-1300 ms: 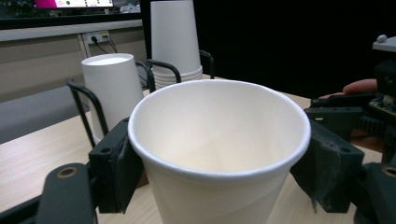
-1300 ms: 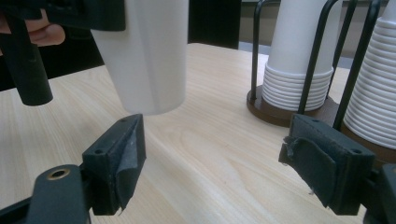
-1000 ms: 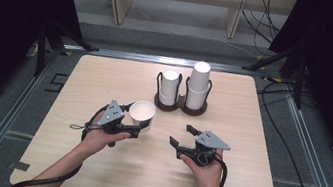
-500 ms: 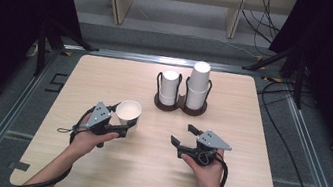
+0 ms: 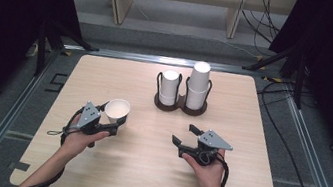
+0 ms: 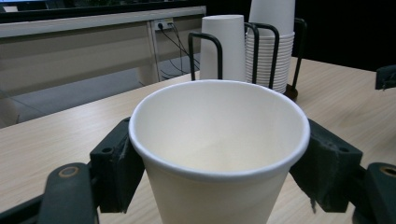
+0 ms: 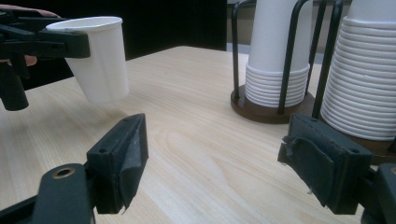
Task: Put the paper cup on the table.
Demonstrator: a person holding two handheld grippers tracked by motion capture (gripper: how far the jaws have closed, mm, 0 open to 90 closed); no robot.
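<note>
No writing, label, brand, number or sign can be read anywhere in these views
</note>
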